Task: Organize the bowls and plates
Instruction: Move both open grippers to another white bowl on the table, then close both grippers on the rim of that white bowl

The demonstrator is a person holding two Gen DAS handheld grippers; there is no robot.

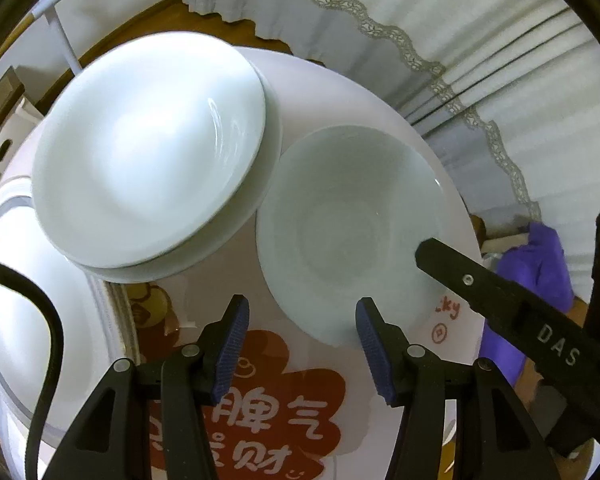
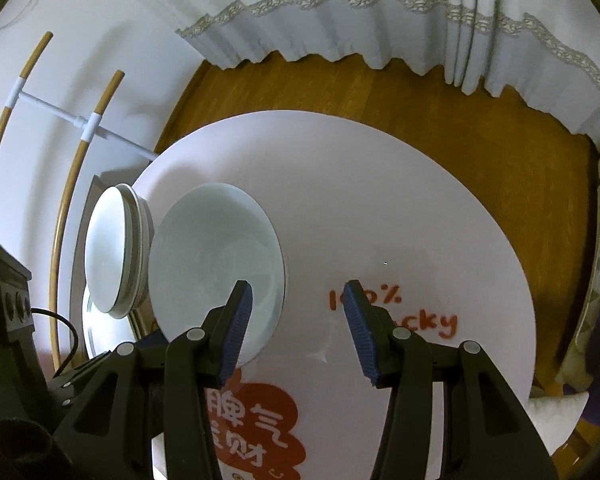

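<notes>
A single pale white bowl (image 1: 348, 232) sits on the round white table (image 2: 380, 200). Left of it stands a stack of white dishes (image 1: 148, 152), with a larger ringed plate (image 1: 16, 280) beside that. My left gripper (image 1: 304, 344) hangs open over the bowl's near rim, its right pad in front of that rim. A black finger (image 1: 500, 300) of my right gripper reaches over the bowl's right edge. In the right wrist view the same bowl (image 2: 216, 268) lies under the left pad of my open right gripper (image 2: 298, 328). The dish stack (image 2: 116, 252) sits further left. Nothing is gripped.
Red printed characters (image 2: 252, 428) and "lucky" lettering (image 2: 432, 324) mark the table top. Beyond the table are a wooden floor (image 2: 420, 96), a white curtain (image 2: 340, 20) and a white rack with wooden hoops (image 2: 88, 124). Purple cloth (image 1: 536, 260) lies at the right.
</notes>
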